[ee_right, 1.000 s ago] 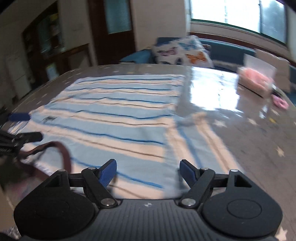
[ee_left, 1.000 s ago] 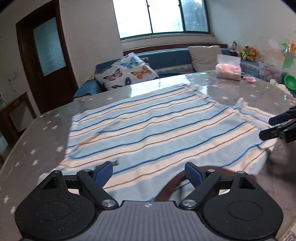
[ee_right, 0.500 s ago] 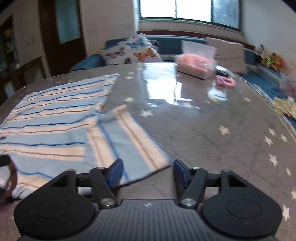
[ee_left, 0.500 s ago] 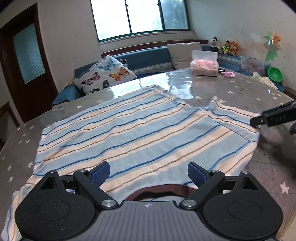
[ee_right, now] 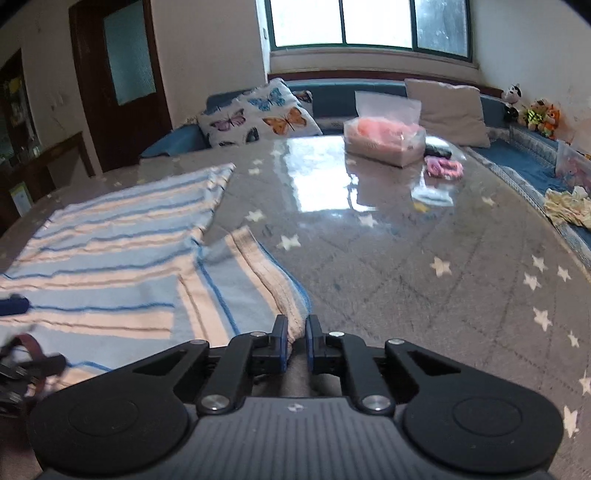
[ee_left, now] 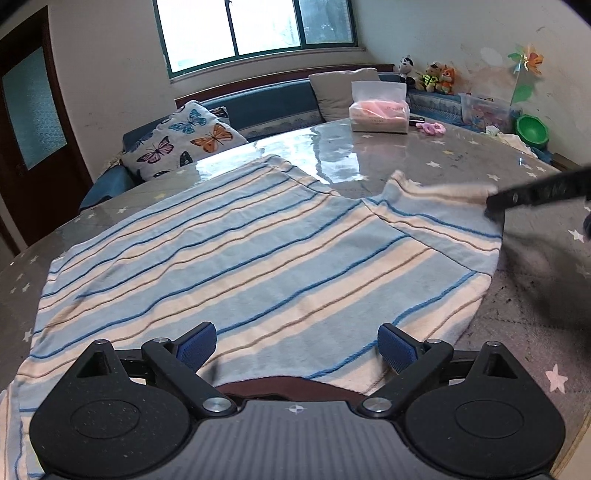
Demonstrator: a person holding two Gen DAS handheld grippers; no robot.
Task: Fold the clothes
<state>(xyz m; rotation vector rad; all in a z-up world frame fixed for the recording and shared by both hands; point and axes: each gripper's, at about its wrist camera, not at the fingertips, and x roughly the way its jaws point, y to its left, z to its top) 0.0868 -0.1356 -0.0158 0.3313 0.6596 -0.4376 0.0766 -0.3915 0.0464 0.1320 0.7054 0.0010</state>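
A striped shirt is spread flat on the star-patterned surface. Its sleeve edge is pinched by the closed right hand-held gripper, while the left hand-held gripper is opening above the collar

Both wrist cameras are looking low across the table toward the window — sharing the striped shirt.

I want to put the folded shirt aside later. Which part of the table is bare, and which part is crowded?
Bare: the starred table between the striped shirt and the right rim, up to the tissue pack. Crowded: the far end, with the tissue pack, a pink item and a small clear packet; the left side lies under the shirt.
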